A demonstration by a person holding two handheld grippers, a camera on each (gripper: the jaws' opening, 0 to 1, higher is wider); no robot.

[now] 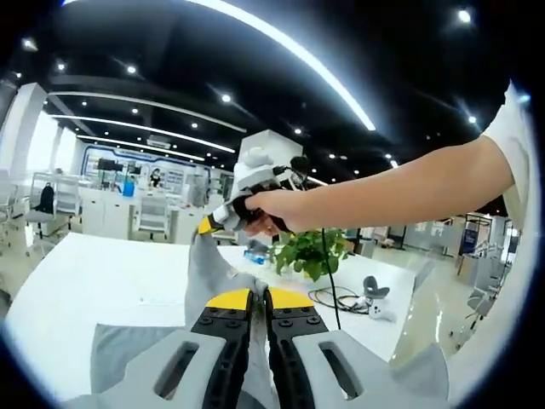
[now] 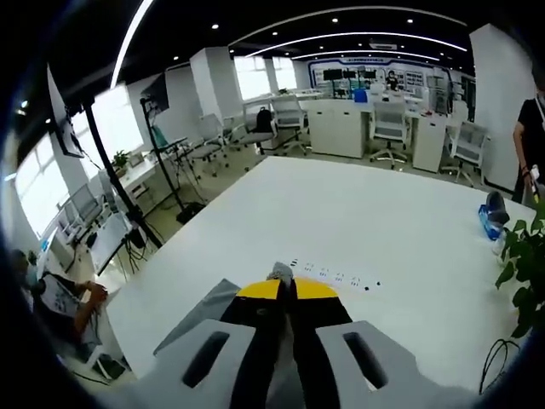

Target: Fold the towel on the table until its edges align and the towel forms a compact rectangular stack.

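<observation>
A grey towel [image 1: 209, 277] hangs stretched in the air above the white table [image 1: 94, 281]. My left gripper [image 1: 257, 295] is shut on one part of its edge, the cloth running up from between the yellow-tipped jaws. Higher up, my right gripper [image 1: 213, 226], held by a person's hand, pinches another corner. In the right gripper view, the right gripper [image 2: 287, 285] is shut on the towel, with a small grey tuft [image 2: 279, 273] poking out past the jaws. More of the towel [image 2: 200, 319] droops below to the left.
A potted plant [image 1: 306, 251] stands on the table beyond the towel, with black cables and a white device [image 1: 372, 294] beside it. A blue object [image 2: 490, 217] lies near the plant [image 2: 521, 260]. A tripod stand [image 2: 128, 196] and a seated person [image 2: 60, 298] are off the table's left edge.
</observation>
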